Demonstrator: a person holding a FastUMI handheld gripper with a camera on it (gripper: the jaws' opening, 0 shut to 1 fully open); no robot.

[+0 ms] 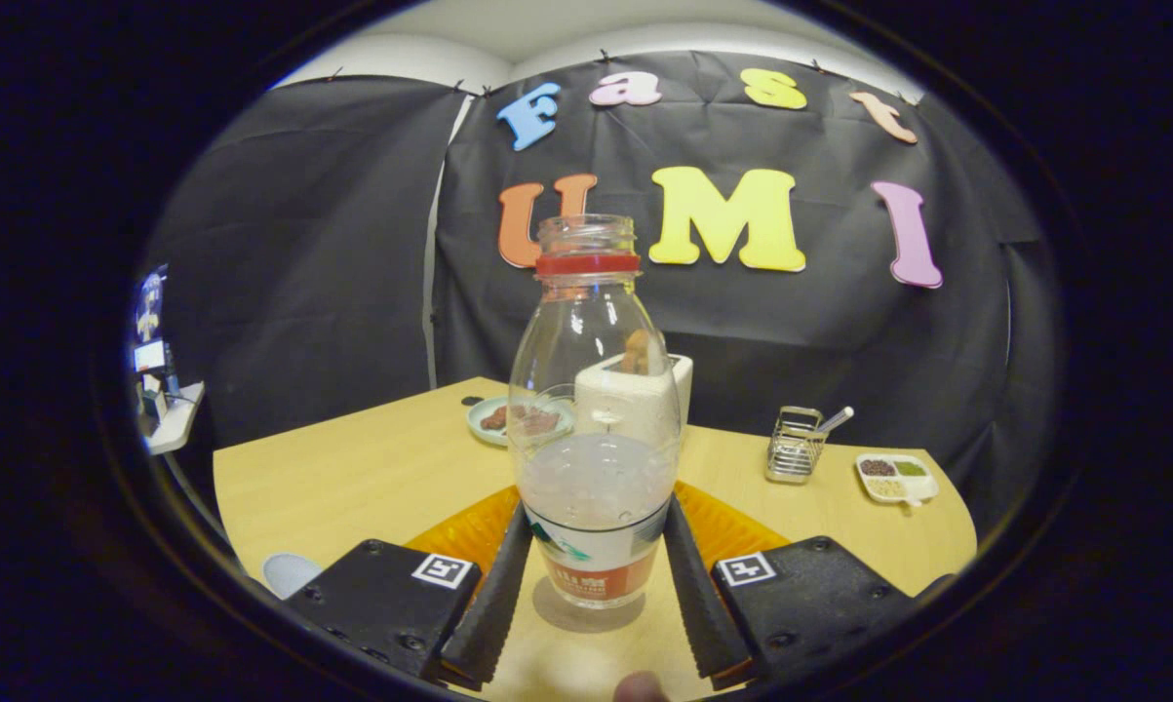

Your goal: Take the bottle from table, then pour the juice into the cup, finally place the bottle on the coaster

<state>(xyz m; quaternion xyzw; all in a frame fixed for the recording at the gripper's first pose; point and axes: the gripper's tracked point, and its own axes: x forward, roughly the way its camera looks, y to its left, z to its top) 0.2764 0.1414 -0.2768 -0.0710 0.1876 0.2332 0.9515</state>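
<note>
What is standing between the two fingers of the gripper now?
In the gripper view, the uncapped juice bottle stands upright on the table between the fingers of the gripper, which flank its lower part.

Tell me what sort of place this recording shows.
Likely a staged kitchen-table booth: a wooden table against black cloth, with a toaster, a plate of food and a bottle standing between the gripper fingers.
</note>
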